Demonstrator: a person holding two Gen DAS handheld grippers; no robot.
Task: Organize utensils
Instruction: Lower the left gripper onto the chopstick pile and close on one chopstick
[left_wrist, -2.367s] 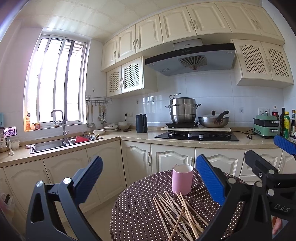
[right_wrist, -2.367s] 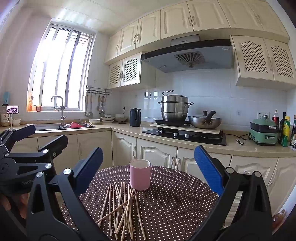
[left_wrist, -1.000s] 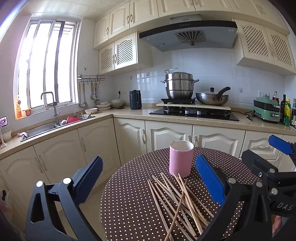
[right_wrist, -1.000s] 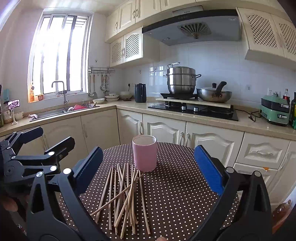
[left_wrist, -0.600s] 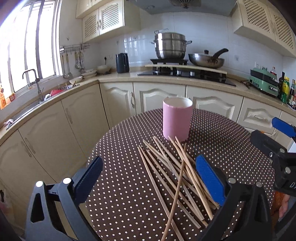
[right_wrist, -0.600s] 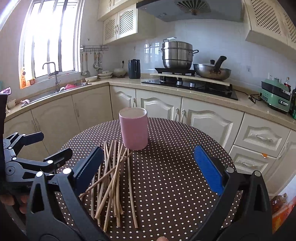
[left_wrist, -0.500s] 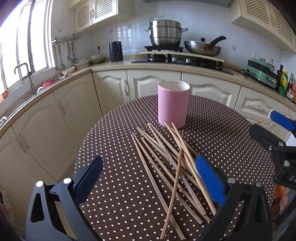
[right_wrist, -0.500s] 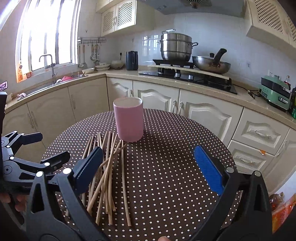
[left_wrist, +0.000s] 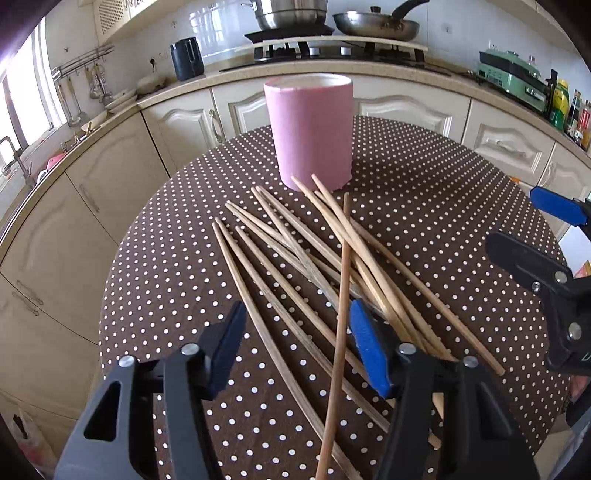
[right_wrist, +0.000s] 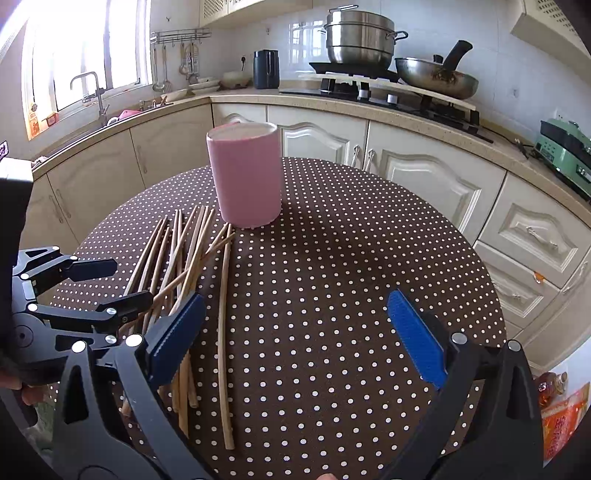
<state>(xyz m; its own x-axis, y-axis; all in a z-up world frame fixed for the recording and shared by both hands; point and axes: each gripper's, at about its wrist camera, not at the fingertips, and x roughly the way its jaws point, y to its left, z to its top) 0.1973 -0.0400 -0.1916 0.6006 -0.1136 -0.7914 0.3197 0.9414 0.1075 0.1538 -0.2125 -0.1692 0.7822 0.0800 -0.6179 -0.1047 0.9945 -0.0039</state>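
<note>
A pink cup (left_wrist: 309, 129) stands upright on the round table with a brown polka-dot cloth (left_wrist: 443, 192). Several wooden chopsticks (left_wrist: 295, 258) lie in a loose crossed pile in front of the cup. My left gripper (left_wrist: 295, 343) is low over the near end of the pile, jaws open but narrowed, with chopsticks lying between and under them. My right gripper (right_wrist: 295, 332) is open wide and empty over bare cloth to the right of the pile (right_wrist: 184, 266). The cup also shows in the right wrist view (right_wrist: 245, 181). The left gripper appears there at the left (right_wrist: 110, 284).
Cream kitchen cabinets (right_wrist: 424, 177) and a counter curve behind the table. A hob with a steel pot (right_wrist: 360, 37) and a pan (right_wrist: 436, 77) is at the back. A sink (right_wrist: 88, 96) is by the window at left. The table edge drops off on all sides.
Both grippers have moved forward and down toward the table. The left gripper's jaws have narrowed and now straddle the near ends of the chopsticks. The right gripper stays open wide.
</note>
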